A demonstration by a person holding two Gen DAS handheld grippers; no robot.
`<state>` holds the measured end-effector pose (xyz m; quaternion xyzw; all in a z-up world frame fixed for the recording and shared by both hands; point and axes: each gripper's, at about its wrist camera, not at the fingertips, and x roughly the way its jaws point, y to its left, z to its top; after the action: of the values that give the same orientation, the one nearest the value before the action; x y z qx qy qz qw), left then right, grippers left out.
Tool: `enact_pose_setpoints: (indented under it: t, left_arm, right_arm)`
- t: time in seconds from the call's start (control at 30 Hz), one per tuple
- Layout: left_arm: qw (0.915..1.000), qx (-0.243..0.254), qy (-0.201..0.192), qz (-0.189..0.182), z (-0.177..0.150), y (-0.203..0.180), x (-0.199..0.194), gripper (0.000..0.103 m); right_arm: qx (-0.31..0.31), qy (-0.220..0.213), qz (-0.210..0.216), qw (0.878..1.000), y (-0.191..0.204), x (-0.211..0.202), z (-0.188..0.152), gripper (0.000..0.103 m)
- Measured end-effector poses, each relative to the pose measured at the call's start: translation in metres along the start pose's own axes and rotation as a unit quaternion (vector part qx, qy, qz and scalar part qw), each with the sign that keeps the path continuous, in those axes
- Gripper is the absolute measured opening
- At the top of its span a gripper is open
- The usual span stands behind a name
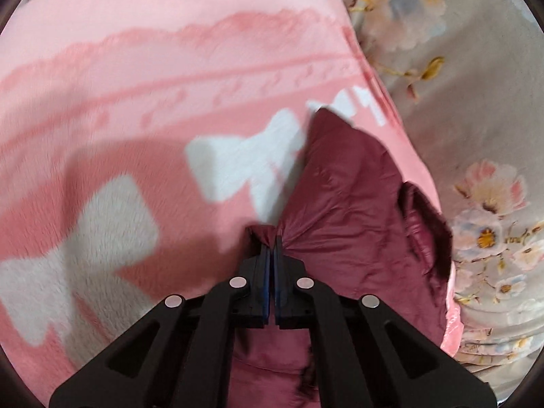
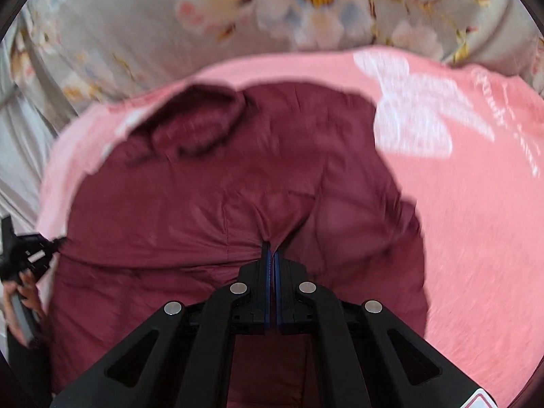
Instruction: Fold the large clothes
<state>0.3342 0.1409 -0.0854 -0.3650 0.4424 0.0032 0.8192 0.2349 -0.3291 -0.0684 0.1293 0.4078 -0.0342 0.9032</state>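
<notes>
A dark maroon padded garment [image 1: 346, 210] lies on a pink blanket [image 1: 136, 78] with white bow prints. My left gripper [image 1: 272, 238] is shut on a bunched edge of the garment. In the right wrist view the garment [image 2: 210, 176] spreads wide, with a darker collar or hood fold [image 2: 200, 119] at its far left. My right gripper [image 2: 271, 250] is shut on a pinched fold of the garment near its middle. The left gripper [image 2: 51, 243] shows at the far left edge of the right wrist view, held by a hand, at the garment's edge.
The pink blanket [image 2: 476, 221] lies on a grey bed sheet with flower prints [image 1: 476, 68], which also shows in the right wrist view [image 2: 136, 34]. The blanket's edge runs along the right of the left wrist view.
</notes>
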Motion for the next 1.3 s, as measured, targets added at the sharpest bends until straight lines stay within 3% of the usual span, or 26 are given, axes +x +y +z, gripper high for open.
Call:
enact_pose_setpoints:
  t: [0.13,0.27,0.53,0.57,0.63,0.67,0.8,0.93,1.1,1.3]
  left_arm:
    - [0.9998,0.018,-0.009,-0.007,-0.003,0.004,0.003,0.0]
    - [0.9972,0.067,-0.034,0.0,-0.01,-0.002,0.006,0.0]
    - [0.9927,0.108,-0.048,0.024,-0.012,-0.015,0.008,0.002]
    - [0.9923,0.113,-0.043,0.027,-0.012,-0.016,0.006,0.002]
    - [0.9894,0.134,-0.032,0.044,-0.016,-0.02,-0.005,0.003]
    - [0.987,0.148,-0.028,0.057,-0.021,-0.022,-0.019,0.005]
    - [0.9814,0.175,-0.04,0.068,-0.036,-0.032,-0.059,0.007]
    - [0.9788,0.199,-0.039,0.029,-0.043,-0.079,-0.071,0.007]
    - [0.9715,0.236,0.001,0.023,-0.062,-0.133,-0.024,0.008]
    - [0.97,0.239,0.018,0.041,-0.085,-0.122,0.017,0.007]
  right_arm:
    - [0.012,0.013,0.008,1.0,-0.007,0.019,-0.019,0.001]
    - [0.022,0.005,0.015,1.0,-0.01,0.023,-0.023,0.0]
    - [0.041,0.004,0.032,0.999,-0.016,0.024,-0.026,0.0]
    - [0.053,0.005,0.03,0.998,-0.018,0.02,-0.026,0.003]
    - [0.072,-0.007,0.005,0.997,-0.02,0.002,-0.029,0.021]
    - [0.073,-0.021,-0.016,0.997,-0.017,-0.012,-0.031,0.022]
    - [0.026,-0.063,-0.068,0.995,0.009,-0.051,-0.034,0.022]
    - [-0.007,-0.062,-0.007,0.998,0.062,-0.057,-0.015,0.021]
    - [-0.056,-0.03,0.048,0.997,0.127,-0.023,-0.001,0.015]
    - [-0.066,0.023,0.046,0.996,0.14,0.025,-0.02,0.014]
